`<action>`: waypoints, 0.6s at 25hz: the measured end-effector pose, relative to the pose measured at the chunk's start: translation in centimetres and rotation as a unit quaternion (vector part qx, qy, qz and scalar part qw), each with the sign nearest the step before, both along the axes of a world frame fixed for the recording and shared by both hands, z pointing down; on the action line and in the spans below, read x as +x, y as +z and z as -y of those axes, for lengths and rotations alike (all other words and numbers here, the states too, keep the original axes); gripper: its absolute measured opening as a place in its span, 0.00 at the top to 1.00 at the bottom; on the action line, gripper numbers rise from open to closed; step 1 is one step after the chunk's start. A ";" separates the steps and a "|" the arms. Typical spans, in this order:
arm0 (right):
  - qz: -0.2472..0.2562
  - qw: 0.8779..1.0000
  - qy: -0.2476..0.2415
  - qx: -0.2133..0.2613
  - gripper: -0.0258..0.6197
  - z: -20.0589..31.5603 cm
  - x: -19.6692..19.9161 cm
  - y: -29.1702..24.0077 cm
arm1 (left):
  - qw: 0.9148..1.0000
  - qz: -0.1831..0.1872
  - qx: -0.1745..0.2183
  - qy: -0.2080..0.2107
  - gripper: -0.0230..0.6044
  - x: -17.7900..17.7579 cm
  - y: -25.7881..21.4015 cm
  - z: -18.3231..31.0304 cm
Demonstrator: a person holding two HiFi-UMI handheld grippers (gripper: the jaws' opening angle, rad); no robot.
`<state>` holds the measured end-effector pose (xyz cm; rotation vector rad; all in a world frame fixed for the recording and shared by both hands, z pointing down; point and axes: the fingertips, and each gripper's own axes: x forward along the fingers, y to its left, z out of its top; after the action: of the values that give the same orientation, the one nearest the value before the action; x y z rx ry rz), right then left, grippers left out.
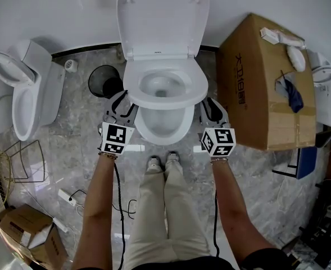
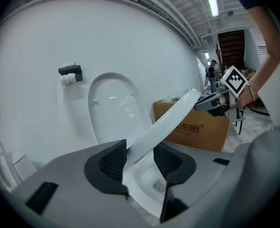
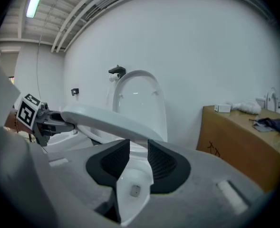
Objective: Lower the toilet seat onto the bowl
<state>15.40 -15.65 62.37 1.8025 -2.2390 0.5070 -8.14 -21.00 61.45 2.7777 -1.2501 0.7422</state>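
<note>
L gripper (image 2: 140, 159): narrow, clamped on toilet seat (image 2: 170, 118) edge.
R gripper (image 3: 139, 160): narrow, clamped on opp. edge.
Do: lower both sides evenly, slow, onto bowl (image 1: 164, 128); no drop.

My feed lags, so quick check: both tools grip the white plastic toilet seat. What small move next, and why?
Probably lower both tools evenly a little. The white plastic toilet seat, clamped by the left tool and the right tool on opposite sides, slants above the white ceramic bowl and does not yet rest on it.

Glossy toilet seat (image 1: 132, 86), matt cardboard box (image 1: 255, 83)
</note>
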 end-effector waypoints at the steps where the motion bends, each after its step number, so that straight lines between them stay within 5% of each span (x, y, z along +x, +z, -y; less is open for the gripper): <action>1: 0.024 1.000 0.000 -0.006 0.80 -0.4 0.0 0.2 | 1.000 0.003 0.000 0.002 0.70 0.0 0.1 -0.1; 4: 0.138 0.990 -0.001 -0.028 0.71 -1.9 -0.4 0.4 | 1.000 0.016 -0.001 0.006 0.69 -0.2 0.6 -0.6; 9: 0.314 0.947 -0.033 -0.059 0.60 -3.7 -2.0 -0.5 | 0.999 0.040 0.000 0.009 0.69 -0.4 1.2 -1.2; 12: 0.412 0.908 -0.007 -0.080 0.60 -3.9 -1.9 -0.6 | 0.999 0.049 0.001 0.015 0.69 -0.4 1.6 -1.6; 15: 0.530 0.844 0.033 -0.075 0.60 -3.0 -1.9 -1.5 | 0.998 0.055 -0.001 0.017 0.69 -0.5 2.2 -2.2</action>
<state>13.47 -12.65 60.84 1.6981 -2.5637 2.0363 -8.64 -18.81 63.62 2.7980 -1.2191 0.9112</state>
